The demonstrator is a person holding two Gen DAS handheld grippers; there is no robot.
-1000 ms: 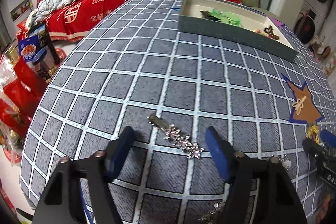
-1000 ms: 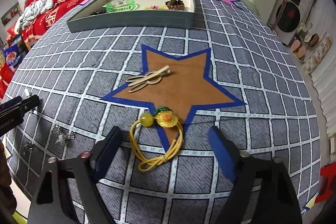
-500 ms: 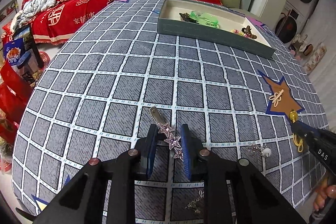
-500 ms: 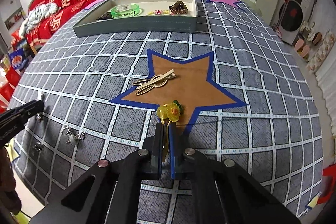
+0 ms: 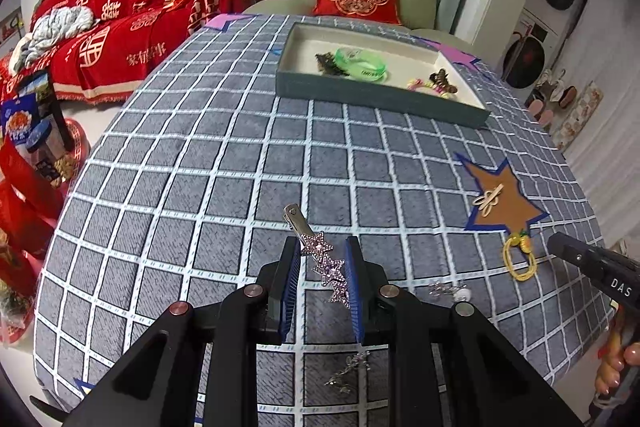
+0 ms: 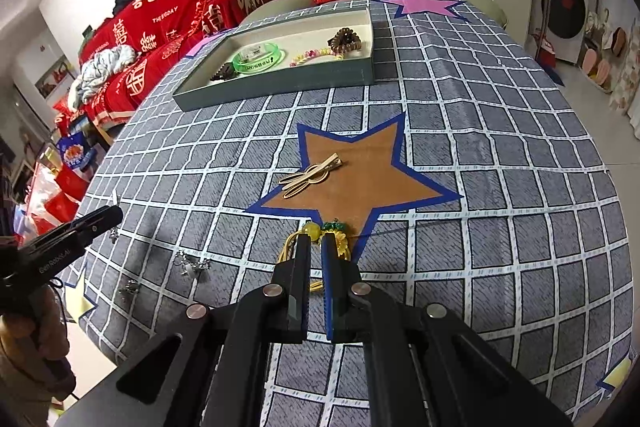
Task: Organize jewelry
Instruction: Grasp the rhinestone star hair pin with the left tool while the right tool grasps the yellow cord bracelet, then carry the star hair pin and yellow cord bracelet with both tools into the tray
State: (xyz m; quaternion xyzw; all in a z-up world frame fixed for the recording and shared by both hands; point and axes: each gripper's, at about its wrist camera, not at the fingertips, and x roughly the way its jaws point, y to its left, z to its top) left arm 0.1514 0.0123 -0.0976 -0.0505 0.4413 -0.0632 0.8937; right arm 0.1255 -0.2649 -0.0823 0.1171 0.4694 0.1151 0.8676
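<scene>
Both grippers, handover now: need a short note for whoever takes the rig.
Left gripper: shut on the silver star-studded hair clip, just clamped.
Right gripper: shut on the yellow elastic hair tie with flower charm, at the brown star patch's lower tip.
Done: green bangle, brown scrunchie, pastel bead bracelet and a dark clip lie in the grey tray.
Left: carry both held pieces to the tray; then the beige wooden clip and small silver pieces on the checked cloth.
</scene>
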